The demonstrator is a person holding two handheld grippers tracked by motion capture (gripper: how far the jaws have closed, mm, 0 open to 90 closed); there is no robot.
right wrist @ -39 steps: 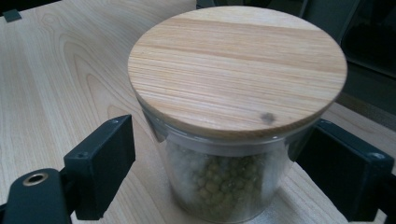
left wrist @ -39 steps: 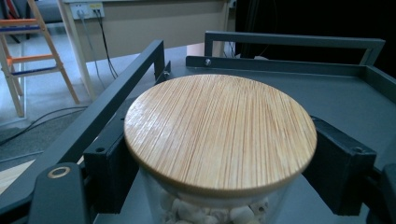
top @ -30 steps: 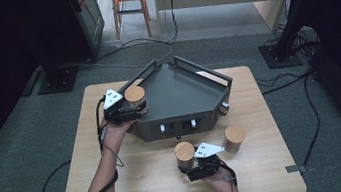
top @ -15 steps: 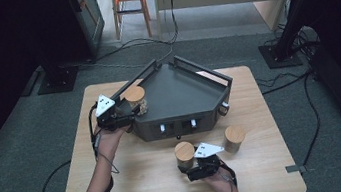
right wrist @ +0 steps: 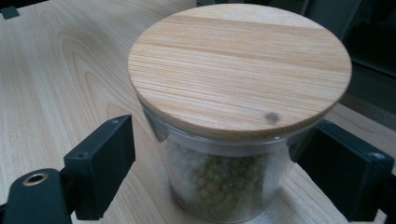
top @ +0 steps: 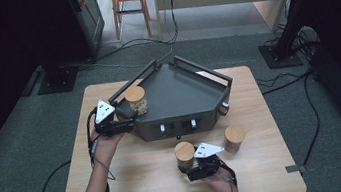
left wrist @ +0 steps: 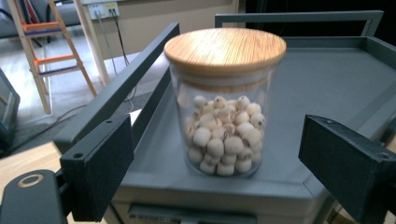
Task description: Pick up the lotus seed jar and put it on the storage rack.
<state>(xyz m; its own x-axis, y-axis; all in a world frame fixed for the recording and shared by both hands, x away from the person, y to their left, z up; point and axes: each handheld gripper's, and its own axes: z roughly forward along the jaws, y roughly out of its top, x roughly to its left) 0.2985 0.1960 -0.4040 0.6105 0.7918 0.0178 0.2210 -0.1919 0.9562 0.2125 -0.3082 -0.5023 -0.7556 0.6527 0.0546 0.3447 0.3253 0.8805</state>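
Since a second ago, my left gripper (top: 125, 126) has drawn back from the clear glass jar of pale round seeds with a flat wooden lid (top: 136, 100); before it was right at the jar, now it sits at the left corner of the dark grey metal tray with raised rails (top: 186, 96), outside the rim. That jar stays upright in the left corner of the tray. My right gripper (top: 193, 172) has not moved.

I can read no brand, label or writing on the jars or on the tray.

In the left gripper view, the seed jar (left wrist: 225, 100) stands on the tray floor, a little ahead of the two black jaws. The jaws are wide apart and hold nothing. The jar is less than half full, and its lid has a fine straight grain.

In the right gripper view, the second clear glass jar, holding small green beans under a light wooden lid (right wrist: 238, 105), stands on the light wooden table (right wrist: 65, 70) between the jaws. They are spread open; a gap shows on the left side, and on the right I cannot tell if the pad touches the glass. From the high view this jar (top: 184, 153) is in front of the tray, and a third wooden-lidded jar (top: 234, 138) stands to its right.
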